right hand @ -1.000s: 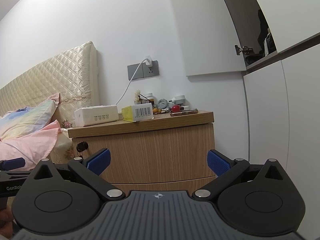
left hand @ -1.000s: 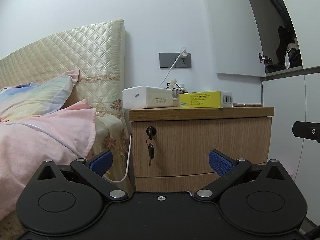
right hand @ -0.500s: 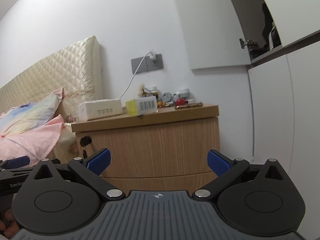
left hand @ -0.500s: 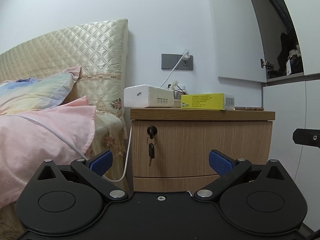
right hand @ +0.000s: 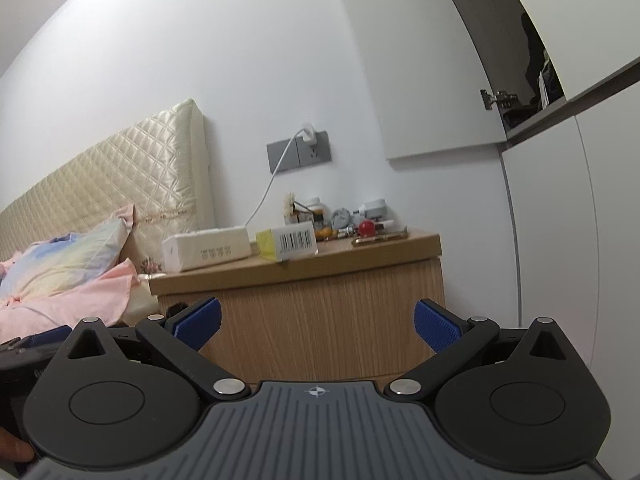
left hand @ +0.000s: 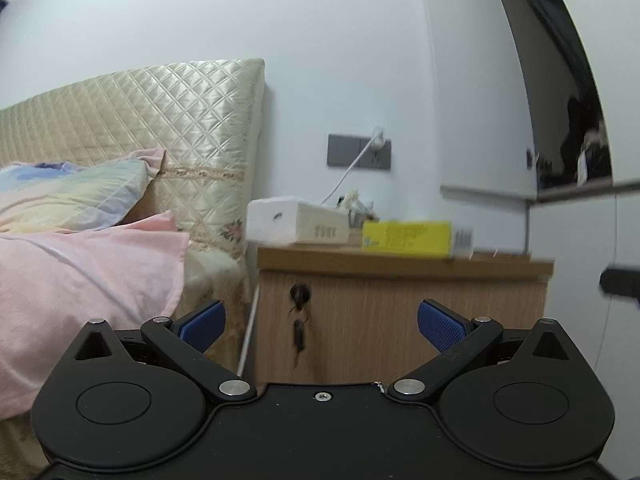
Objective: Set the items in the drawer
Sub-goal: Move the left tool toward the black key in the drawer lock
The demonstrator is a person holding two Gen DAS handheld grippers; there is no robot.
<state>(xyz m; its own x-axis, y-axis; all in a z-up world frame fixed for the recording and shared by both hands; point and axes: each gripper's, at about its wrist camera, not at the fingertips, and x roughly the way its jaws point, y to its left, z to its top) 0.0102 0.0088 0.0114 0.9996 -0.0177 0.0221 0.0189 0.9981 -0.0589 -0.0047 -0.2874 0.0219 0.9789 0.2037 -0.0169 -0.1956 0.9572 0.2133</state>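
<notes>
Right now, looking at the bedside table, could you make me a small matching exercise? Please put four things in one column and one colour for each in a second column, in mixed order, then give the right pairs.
Things
1. tissue pack
2. box with barcode
3. wall socket panel
4. small round ball

Colours
A. red
B. white
C. grey
D. yellow

Right pairs: 1-B, 2-D, 3-C, 4-A. The first two lie at the front of the nightstand, the ball sits further back among small clutter.
</notes>
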